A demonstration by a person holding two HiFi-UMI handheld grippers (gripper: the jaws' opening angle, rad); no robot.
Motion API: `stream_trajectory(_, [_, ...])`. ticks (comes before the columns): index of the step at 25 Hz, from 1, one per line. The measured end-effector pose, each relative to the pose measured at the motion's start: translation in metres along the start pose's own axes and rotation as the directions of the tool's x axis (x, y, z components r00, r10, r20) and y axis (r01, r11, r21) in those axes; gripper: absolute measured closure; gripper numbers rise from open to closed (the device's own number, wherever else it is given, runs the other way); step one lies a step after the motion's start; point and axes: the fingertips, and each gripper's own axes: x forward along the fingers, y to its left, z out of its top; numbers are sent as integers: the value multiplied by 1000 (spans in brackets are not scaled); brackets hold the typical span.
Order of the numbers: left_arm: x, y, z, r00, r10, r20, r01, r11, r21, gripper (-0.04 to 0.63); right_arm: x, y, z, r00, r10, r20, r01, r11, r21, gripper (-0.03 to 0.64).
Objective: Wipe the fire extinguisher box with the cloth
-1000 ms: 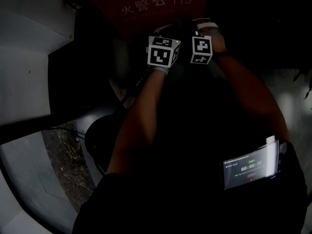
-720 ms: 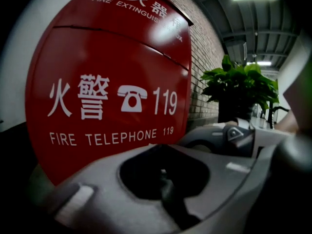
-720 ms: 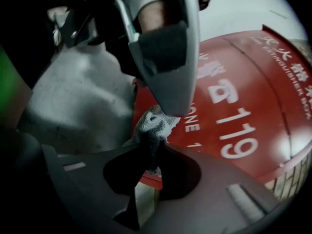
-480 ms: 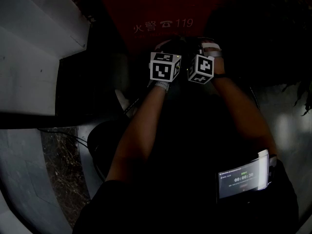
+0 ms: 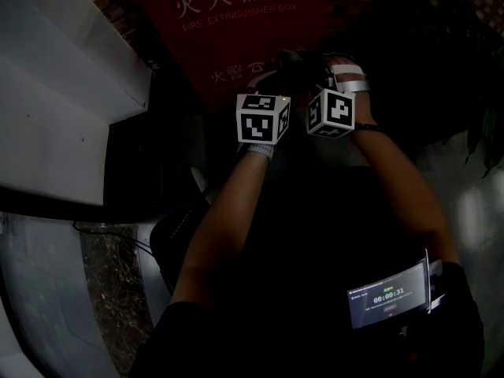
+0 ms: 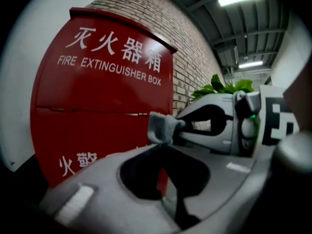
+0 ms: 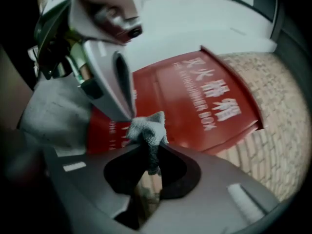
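Higher up the fire extinguisher box (image 6: 97,96) now, the right gripper (image 7: 146,147) has its fingers pinching the cloth (image 7: 146,126) at 12 o'clock, the left gripper (image 6: 163,147) has its fingers closed on nothing, and wiping looks barely begun.

Fire extinguisher box (image 6: 102,96): red cabinet, upright against a brick wall, front closed, one horizontal seam across the middle. White Chinese characters sit above "FIRE EXTINGUISHER BOX", with more white print lower down. Cloth (image 7: 146,128): small, grey, coarse weave, bunched. It is pinched in the right gripper's (image 7: 147,147) jaws, a tuft poking past the tips, close before the box's front; contact unclear.
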Motion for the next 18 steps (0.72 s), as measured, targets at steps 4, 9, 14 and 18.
stream_trajectory(4, [-3,-3,42,999,26,29,-26,1000,15,592,-16,-79,-6,994,-108,-8,108,994,-20,561])
stream_trajectory(9, [-5,-16,102,994,30,105,-31,999,12,592,-30,-165,-5,976,-216,-3,214,972,-94,561])
stream_trajectory(14, [-8,-37,158,982,1,190,-9,999,41,592,-40,-223,12,957,-289,20,289,945,-156,561])
stream_trajectory(18, [-10,-48,186,968,-15,249,7,999,32,592,-35,-240,16,954,-299,11,296,940,-170,561])
